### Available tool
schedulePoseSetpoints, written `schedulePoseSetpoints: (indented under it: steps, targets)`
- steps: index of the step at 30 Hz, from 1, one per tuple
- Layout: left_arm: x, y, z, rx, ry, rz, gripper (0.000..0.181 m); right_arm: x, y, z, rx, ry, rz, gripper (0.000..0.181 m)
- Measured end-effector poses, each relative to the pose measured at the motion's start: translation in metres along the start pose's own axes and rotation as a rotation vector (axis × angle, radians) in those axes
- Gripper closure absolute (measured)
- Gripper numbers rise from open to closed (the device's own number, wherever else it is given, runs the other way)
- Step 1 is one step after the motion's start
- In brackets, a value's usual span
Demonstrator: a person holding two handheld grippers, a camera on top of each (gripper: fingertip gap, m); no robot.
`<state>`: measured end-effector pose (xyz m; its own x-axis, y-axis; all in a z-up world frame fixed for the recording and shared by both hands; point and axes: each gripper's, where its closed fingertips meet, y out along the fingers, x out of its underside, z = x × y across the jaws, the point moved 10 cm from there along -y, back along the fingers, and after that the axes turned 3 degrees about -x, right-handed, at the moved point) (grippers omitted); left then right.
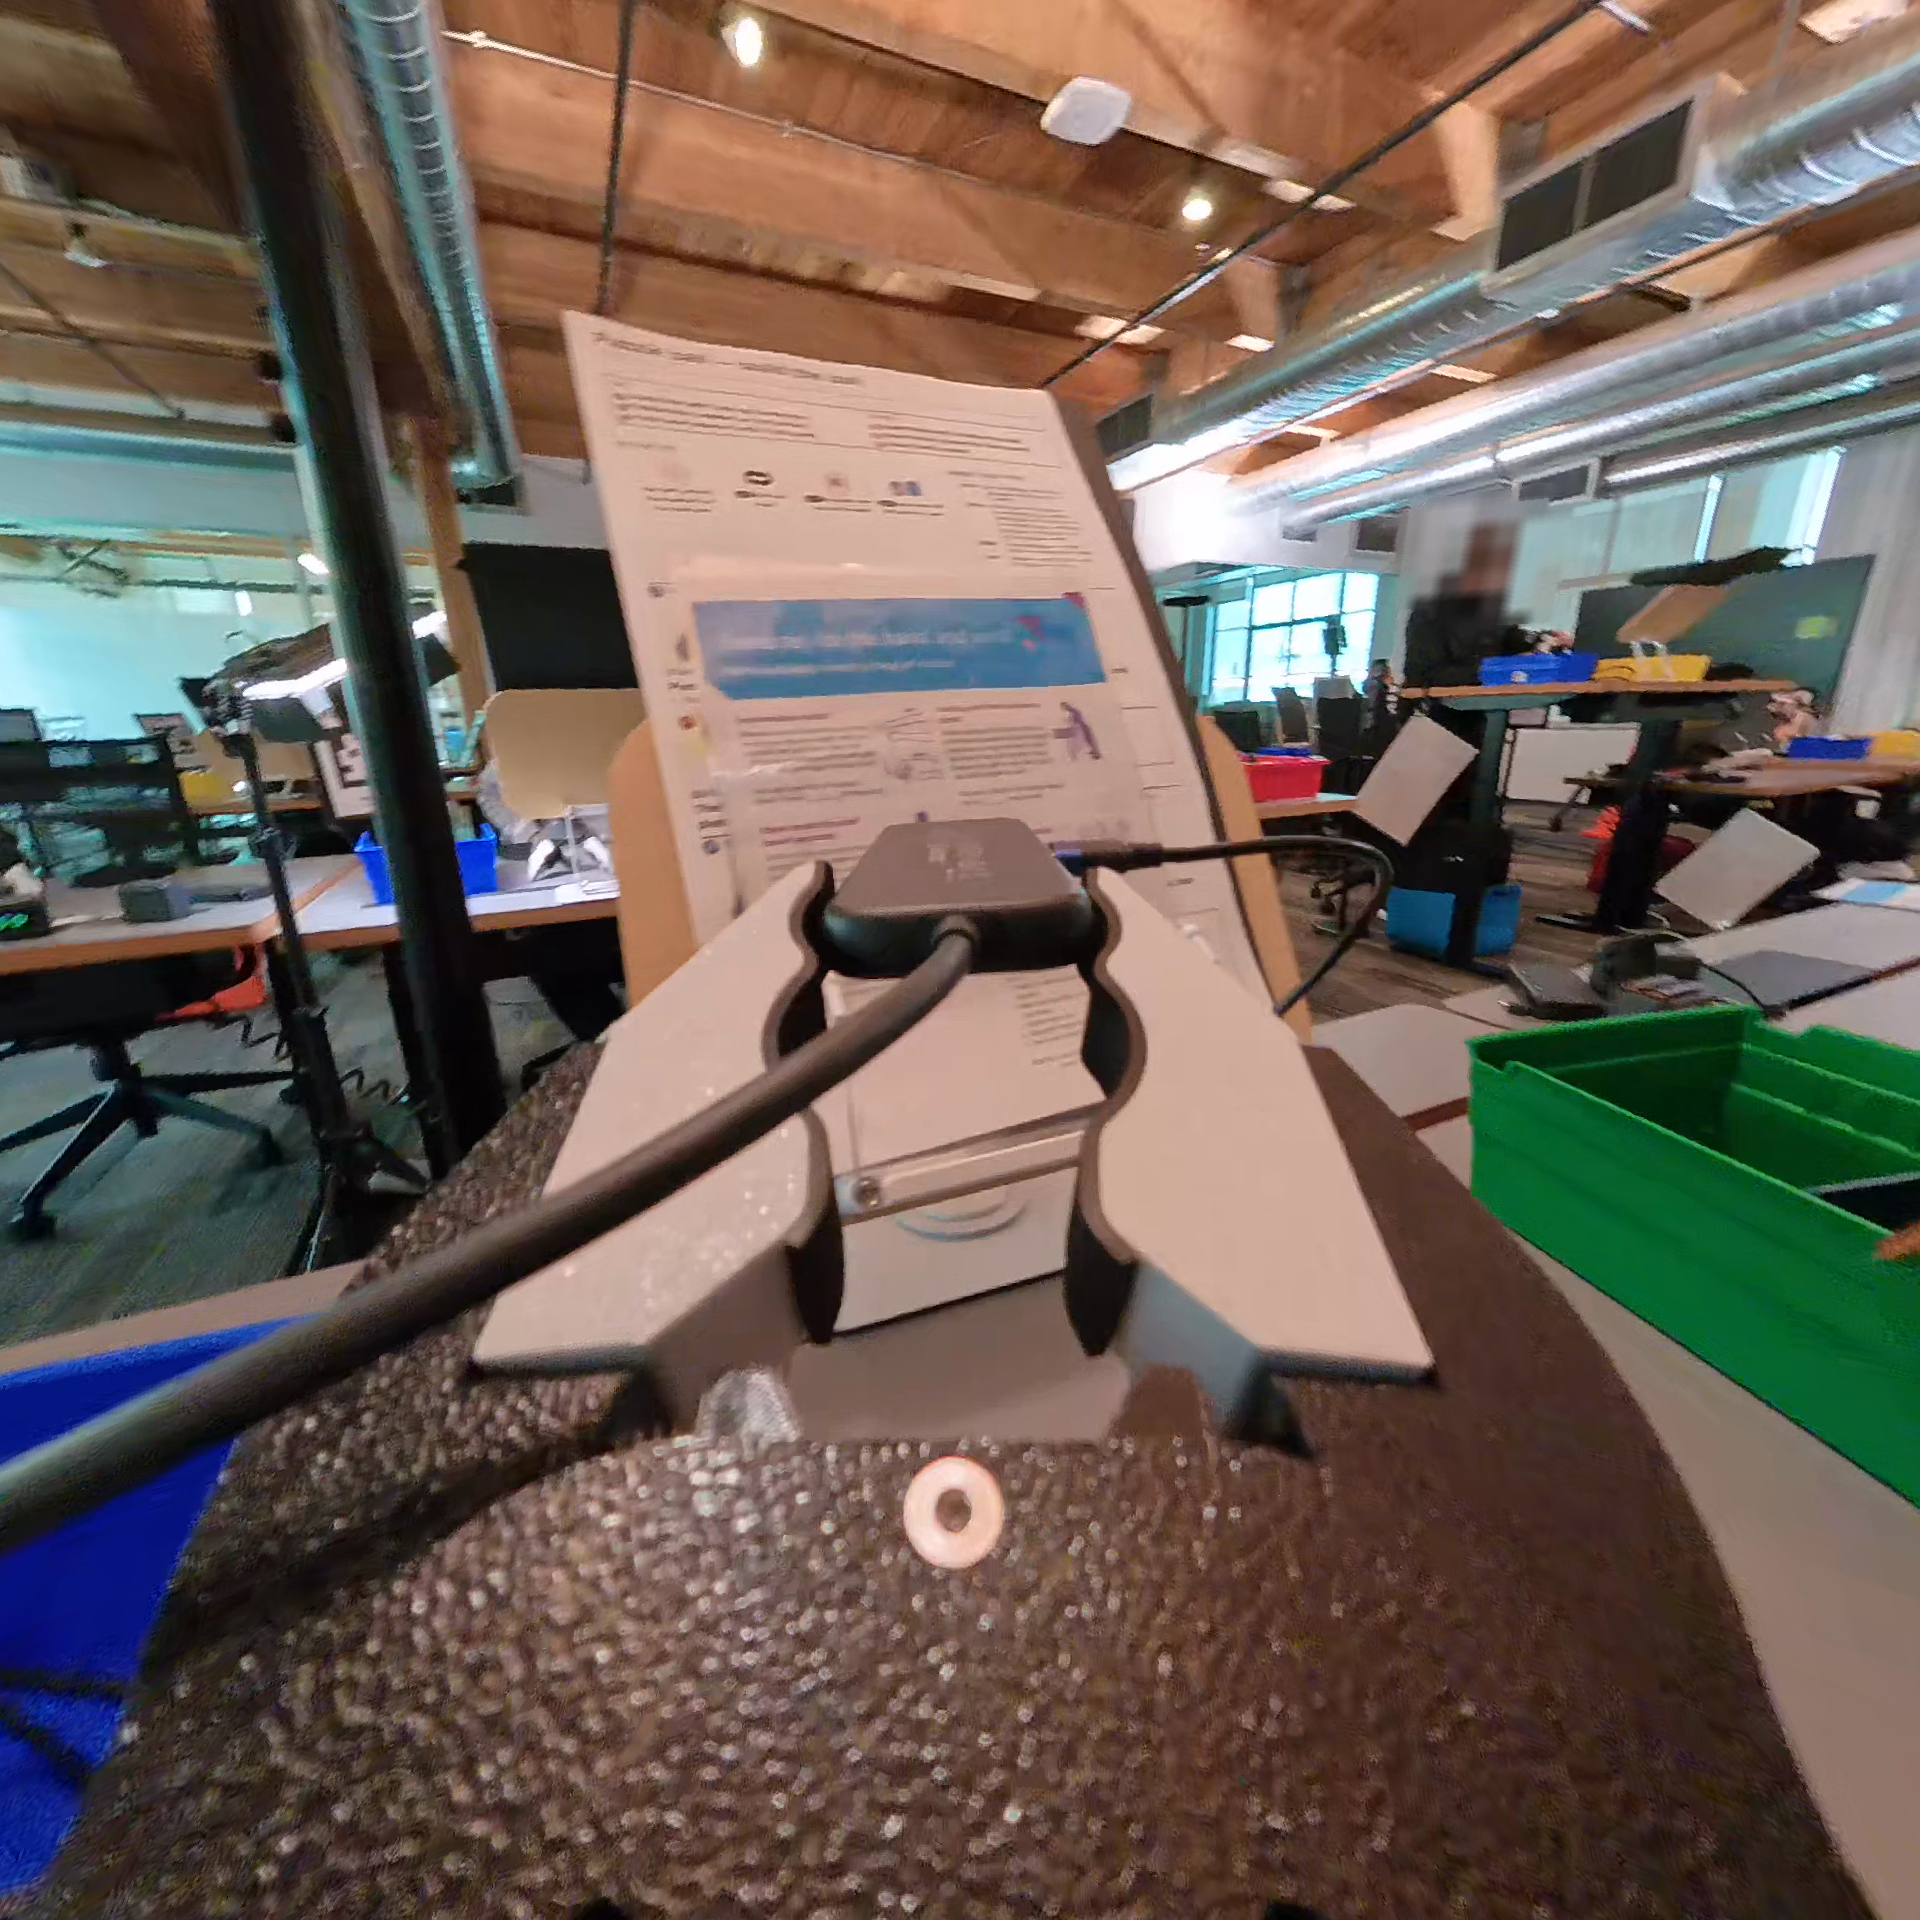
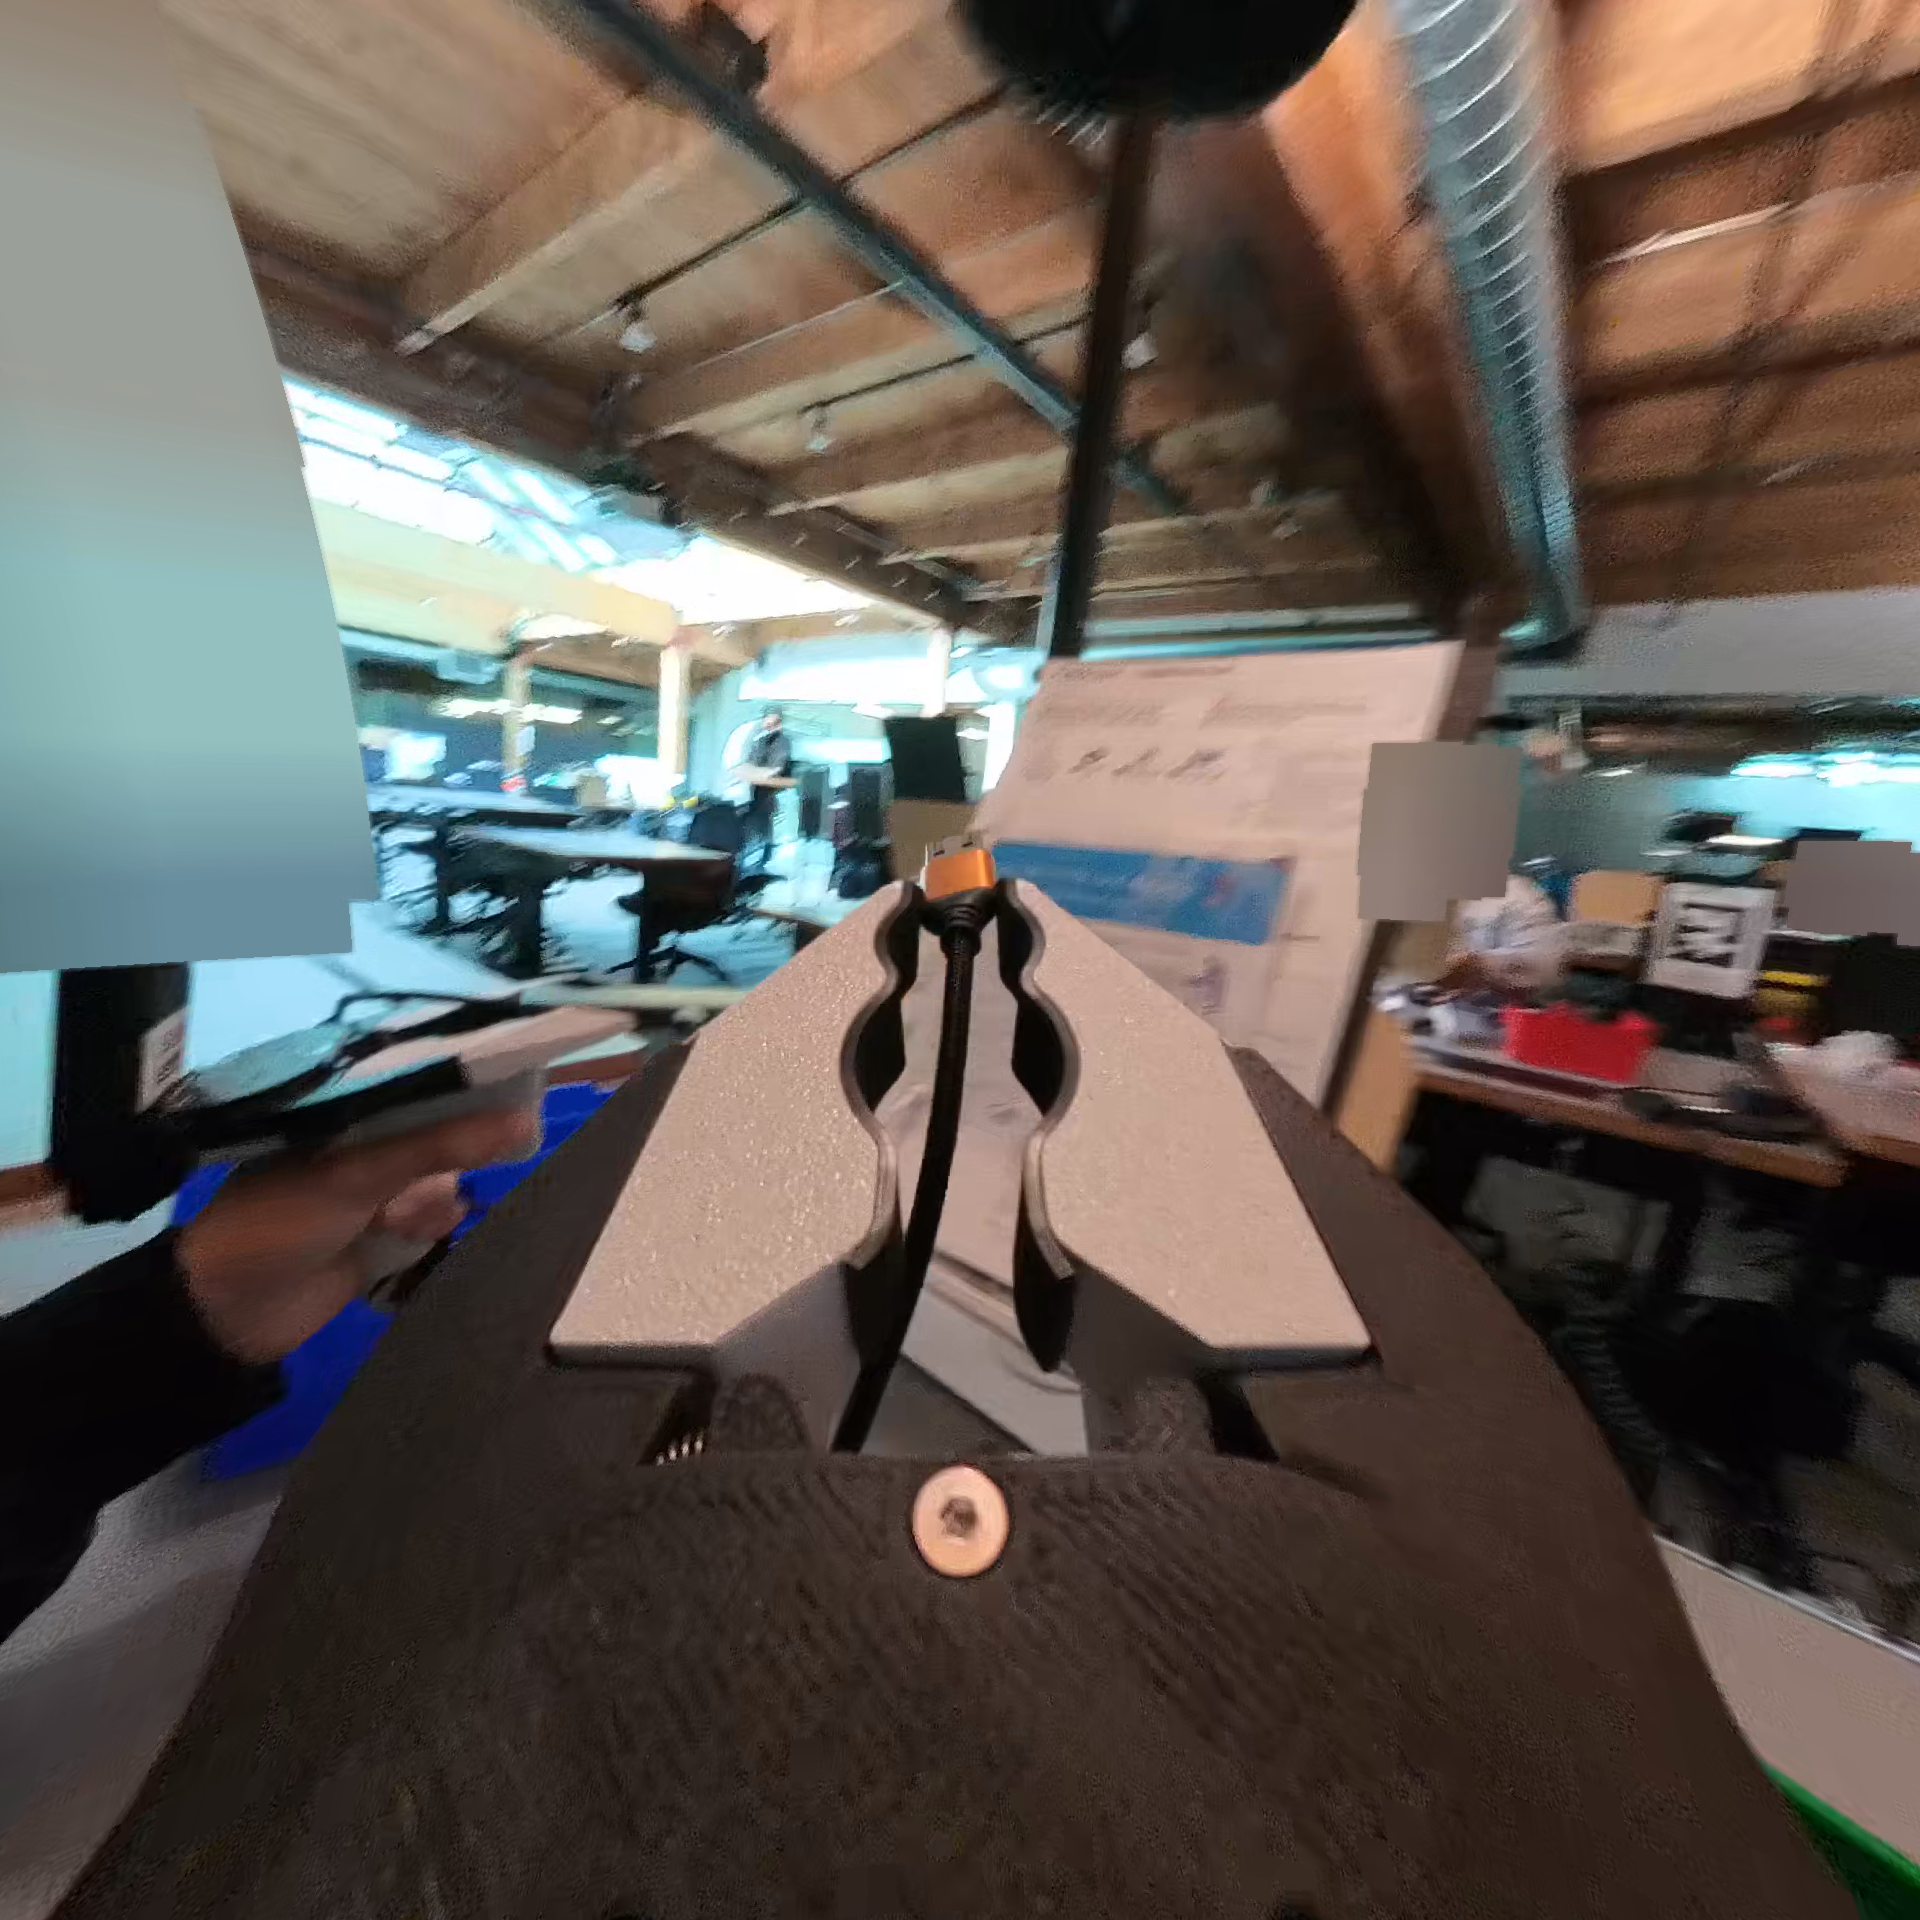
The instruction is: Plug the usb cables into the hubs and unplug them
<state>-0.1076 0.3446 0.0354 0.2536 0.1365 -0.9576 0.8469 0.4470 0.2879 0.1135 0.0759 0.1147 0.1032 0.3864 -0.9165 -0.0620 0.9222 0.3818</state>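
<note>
In the left wrist view, the left gripper (image 1: 961, 909) is clamping a dark grey USB hub (image 1: 961, 873) between its fingertips at the middle of the frame, its jaws closed against the hub's two sides. The hub is lying flat and pointing away from the camera, a slim rounded slab with faint markings on its top. Its own thick black lead (image 1: 582, 1174) is running back from its near end, down toward the lower left of the frame. A thinner black cable with a blue-tipped plug (image 1: 1101, 858) is sitting in the hub's right side and looping off to the right. Behind the hub, a printed sheet (image 1: 831, 520) is standing upright on a stand, and a green bin (image 1: 1662, 1174) is resting at the right edge.

In the right wrist view, the right gripper (image 2: 961, 904) is pinching an orange USB plug (image 2: 959, 876) at its very tips, jaws nearly shut around it. The plug's metal end is poking up past the fingertips, and its braided black cord (image 2: 940, 1143) is trailing back between the fingers toward the camera. The left part of that frame is blurred; a hand (image 2: 312, 1236) is showing there.
</note>
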Motion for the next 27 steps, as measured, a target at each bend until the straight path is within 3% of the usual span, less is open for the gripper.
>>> schedulePoseSetpoints:
  steps: [7, 11, 15, 18, 23, 27]
  targets:
    - [-0.001, 0.006, 0.026, 0.113, 0.022, -0.016, 0.137, -0.045, -0.077, 0.033, 0.293, -0.010, 0.017, 0.167]
    - [0.000, 0.007, 0.030, 0.138, 0.012, -0.032, 0.137, -0.019, -0.091, 0.059, 0.412, 0.048, -0.291, 0.168]
    - [0.003, 0.010, 0.036, 0.187, -0.027, -0.054, 0.137, 0.022, -0.093, 0.081, 0.394, 0.141, -0.530, 0.169]
    - [0.005, 0.011, 0.041, 0.219, -0.030, -0.062, 0.137, 0.043, -0.093, 0.092, 0.353, 0.214, -0.576, 0.174]
    - [0.006, 0.013, 0.045, 0.251, -0.037, -0.081, 0.137, 0.043, -0.091, 0.095, 0.319, 0.222, -0.493, 0.175]
    - [0.007, 0.013, 0.046, 0.261, -0.039, -0.088, 0.137, 0.047, -0.095, 0.096, 0.318, 0.213, -0.568, 0.175]
